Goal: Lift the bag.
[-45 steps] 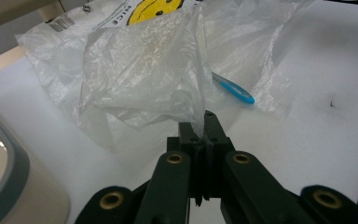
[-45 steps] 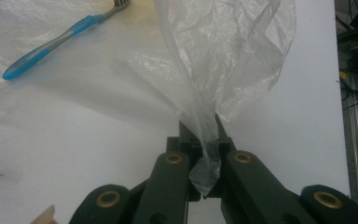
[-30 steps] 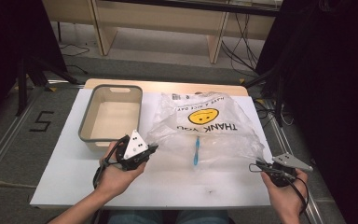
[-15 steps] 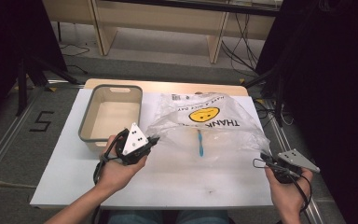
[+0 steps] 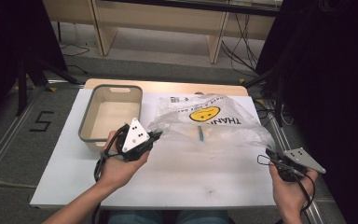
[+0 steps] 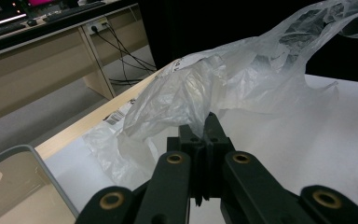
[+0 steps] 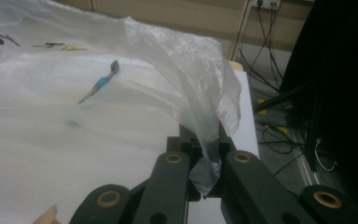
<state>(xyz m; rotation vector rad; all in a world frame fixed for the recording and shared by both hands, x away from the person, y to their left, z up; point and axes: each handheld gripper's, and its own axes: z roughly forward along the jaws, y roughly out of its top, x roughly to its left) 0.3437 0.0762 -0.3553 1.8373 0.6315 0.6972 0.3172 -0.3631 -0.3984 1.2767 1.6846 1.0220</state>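
while both hands hold it up: the plastic bag (image 5: pixel 209 123) hangs stretched between the two grippers over the white table (image 5: pixel 177 177), its far part resting on the tabletop.
bag print: a yellow smiley face (image 5: pixel 204 113) and dark lettering, upside down in the high view.
inside the bag: a small blue-handled tool (image 5: pixel 200 134) lies under the clear film, near the middle; in the right gripper view it shows as a blue sliver (image 7: pixel 100 84).
left gripper (image 5: pixel 154 136): clenched on the bag's near left edge; in the left gripper view the film bunches right at the closed tips (image 6: pixel 204 133) and rises away from them.
right gripper (image 5: pixel 271 155): clamped on the bag's right corner; in the right gripper view a twist of film (image 7: pixel 207 163) runs down between the jaws.
hands: left hand (image 5: pixel 116 163) at the table's near left, right hand (image 5: pixel 291 186) at the near right edge, well apart.
beside the bag: a grey tray (image 5: pixel 86 122) with a pale inside, just left of the left gripper.
beyond the table: wooden furniture legs and cables on the floor.
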